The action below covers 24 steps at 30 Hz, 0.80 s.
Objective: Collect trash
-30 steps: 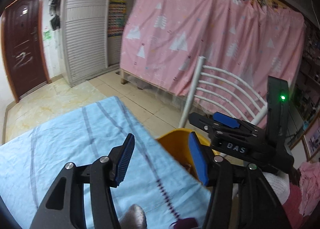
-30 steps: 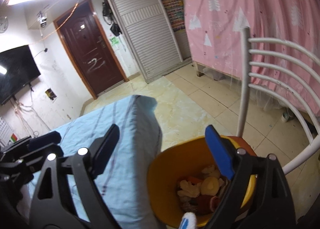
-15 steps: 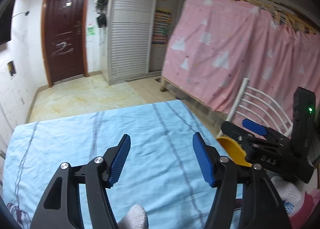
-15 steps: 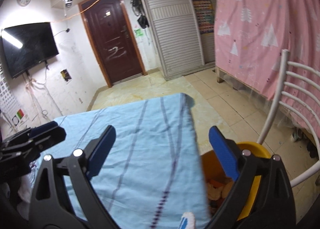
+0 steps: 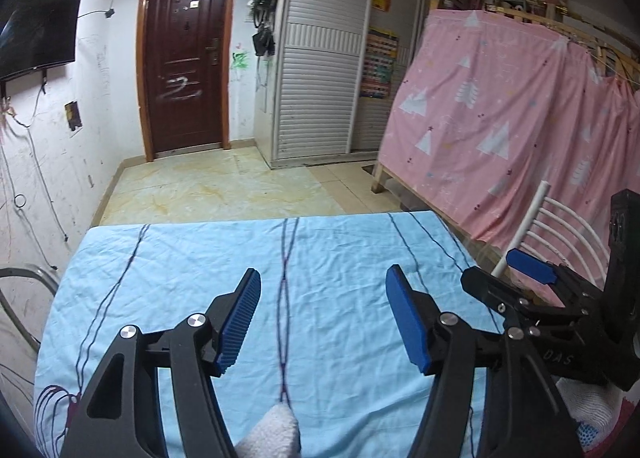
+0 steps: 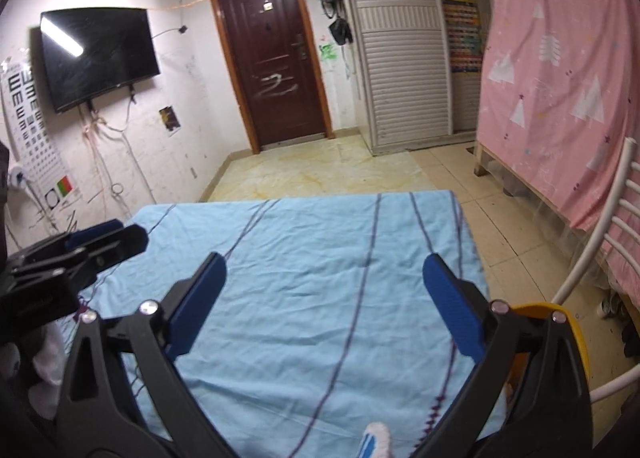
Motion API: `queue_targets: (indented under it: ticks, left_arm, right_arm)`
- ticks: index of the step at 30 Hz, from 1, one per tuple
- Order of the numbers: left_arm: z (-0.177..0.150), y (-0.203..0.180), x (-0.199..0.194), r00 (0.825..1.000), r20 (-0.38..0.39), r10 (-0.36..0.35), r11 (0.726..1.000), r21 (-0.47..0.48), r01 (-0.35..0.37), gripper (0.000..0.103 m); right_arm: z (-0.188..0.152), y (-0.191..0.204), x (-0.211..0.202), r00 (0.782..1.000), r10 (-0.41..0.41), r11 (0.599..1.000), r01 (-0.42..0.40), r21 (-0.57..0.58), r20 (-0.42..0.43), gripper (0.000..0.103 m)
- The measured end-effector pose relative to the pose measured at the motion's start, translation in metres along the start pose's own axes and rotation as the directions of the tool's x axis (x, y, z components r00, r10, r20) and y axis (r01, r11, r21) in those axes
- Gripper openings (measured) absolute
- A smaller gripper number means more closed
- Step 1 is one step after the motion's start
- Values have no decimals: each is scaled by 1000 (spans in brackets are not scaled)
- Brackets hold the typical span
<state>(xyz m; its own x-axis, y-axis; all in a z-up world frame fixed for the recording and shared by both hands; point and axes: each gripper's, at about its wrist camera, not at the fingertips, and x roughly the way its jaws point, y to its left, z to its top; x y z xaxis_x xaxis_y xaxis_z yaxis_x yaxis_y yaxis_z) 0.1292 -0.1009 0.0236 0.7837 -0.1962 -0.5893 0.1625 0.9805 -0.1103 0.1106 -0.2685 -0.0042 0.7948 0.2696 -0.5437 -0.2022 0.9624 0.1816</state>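
My left gripper (image 5: 322, 298) is open and empty above a table covered by a light blue striped cloth (image 5: 328, 250). My right gripper (image 6: 324, 290) is open and empty above the same cloth (image 6: 320, 242). No loose trash shows on the cloth. The yellow trash bin (image 6: 576, 338) stands off the table's right edge, mostly hidden behind my right gripper's finger; its contents are hidden. The right gripper shows at the right in the left wrist view (image 5: 532, 278); the left gripper shows at the left in the right wrist view (image 6: 80, 246).
A white metal chair (image 6: 608, 242) stands to the right of the bin. A pink curtain (image 5: 520, 114) hangs over a bed frame at the right. A brown door (image 5: 184, 58), a white cupboard (image 5: 320, 58) and a wall TV (image 6: 96, 54) lie beyond tiled floor.
Both grippers have swung left, away from the yellow bin and back over the blue cloth. The bin's contents have gone out of sight. Both grippers stayed open.
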Motion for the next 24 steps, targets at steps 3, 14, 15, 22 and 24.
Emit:
queue_targets:
  ticks: [3, 14, 15, 22, 24]
  left_arm:
    - [-1, 5, -2, 1000, 4, 10, 1000, -7, -10, 56]
    - [-2, 17, -3, 1000, 9, 25, 1000, -19, -25, 56]
    - [-2, 17, -3, 1000, 9, 27, 999, -18, -27, 56]
    - [-2, 21, -4, 999, 11, 32, 999, -23, -32, 56]
    - [-1, 22, -4, 999, 10, 34, 999, -25, -34, 56]
  right_arm:
    - [0, 7, 3, 1000, 9, 1000, -9, -12, -5, 95]
    - [3, 20, 10, 1000, 21, 999, -21, -34, -17, 95]
    - [4, 21, 10, 1000, 20, 999, -21, -34, -18, 95]
    - [3, 20, 10, 1000, 19, 999, -20, -36, -18, 95]
    - [4, 21, 11, 1000, 20, 999, -20, -38, -18, 95]
